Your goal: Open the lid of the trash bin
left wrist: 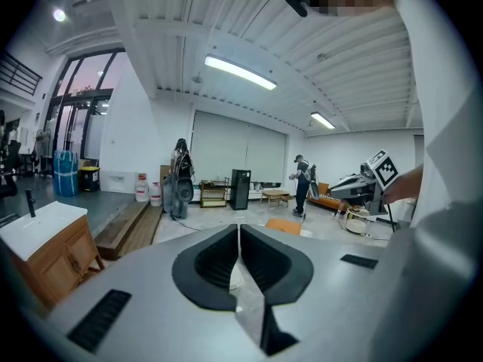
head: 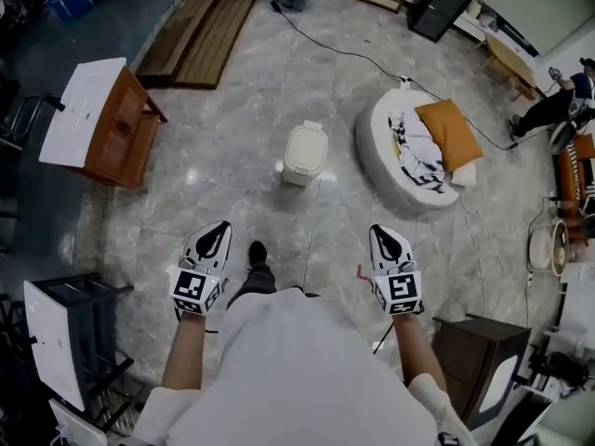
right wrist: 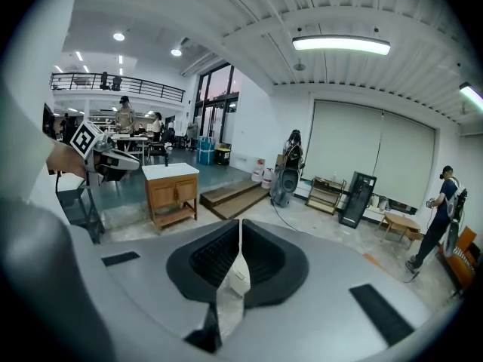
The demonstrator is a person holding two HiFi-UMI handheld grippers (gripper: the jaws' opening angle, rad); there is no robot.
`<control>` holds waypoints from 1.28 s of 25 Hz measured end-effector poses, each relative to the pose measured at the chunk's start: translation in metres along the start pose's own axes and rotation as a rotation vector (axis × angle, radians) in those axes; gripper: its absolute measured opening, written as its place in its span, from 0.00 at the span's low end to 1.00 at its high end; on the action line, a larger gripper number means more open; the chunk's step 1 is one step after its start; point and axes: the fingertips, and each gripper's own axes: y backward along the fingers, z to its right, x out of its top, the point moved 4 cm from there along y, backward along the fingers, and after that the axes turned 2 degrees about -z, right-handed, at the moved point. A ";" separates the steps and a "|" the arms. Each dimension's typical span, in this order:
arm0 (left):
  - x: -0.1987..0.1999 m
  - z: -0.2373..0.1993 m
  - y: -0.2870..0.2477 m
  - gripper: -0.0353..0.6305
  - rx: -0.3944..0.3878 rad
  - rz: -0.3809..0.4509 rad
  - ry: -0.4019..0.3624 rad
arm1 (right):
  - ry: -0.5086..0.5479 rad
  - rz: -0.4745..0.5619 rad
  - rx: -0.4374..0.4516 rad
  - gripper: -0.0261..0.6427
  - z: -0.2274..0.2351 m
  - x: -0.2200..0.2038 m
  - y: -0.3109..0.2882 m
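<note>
The trash bin (head: 305, 153) is a small white bin with its lid down, standing on the marble floor ahead of me. My left gripper (head: 214, 235) and right gripper (head: 388, 240) are held at waist height well short of it, one on each side, both pointing toward it. In the left gripper view the black jaws (left wrist: 239, 232) meet along a thin line with nothing held. In the right gripper view the jaws (right wrist: 240, 228) are also closed, and a sliver of the white bin (right wrist: 238, 276) shows low between them.
A wooden cabinet with a white top (head: 98, 124) stands at the left and a round white cushion bed (head: 409, 170) with an orange pillow at the right. A cable (head: 353, 54) runs across the floor. A dark cabinet (head: 479, 351) is near my right, a black rack (head: 65, 342) near my left.
</note>
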 end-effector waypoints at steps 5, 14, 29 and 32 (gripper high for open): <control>0.002 -0.033 -0.017 0.08 -0.051 -0.020 -0.001 | -0.014 -0.027 -0.047 0.09 -0.006 0.014 -0.022; 0.001 -0.076 -0.042 0.08 -0.155 -0.039 -0.026 | -0.032 -0.062 -0.118 0.09 -0.033 0.027 -0.052; 0.004 -0.091 -0.068 0.08 -0.204 -0.041 -0.009 | -0.039 -0.089 -0.131 0.09 -0.035 0.037 -0.073; 0.004 -0.090 -0.076 0.08 -0.203 -0.054 -0.016 | -0.047 -0.089 -0.119 0.09 -0.027 0.034 -0.081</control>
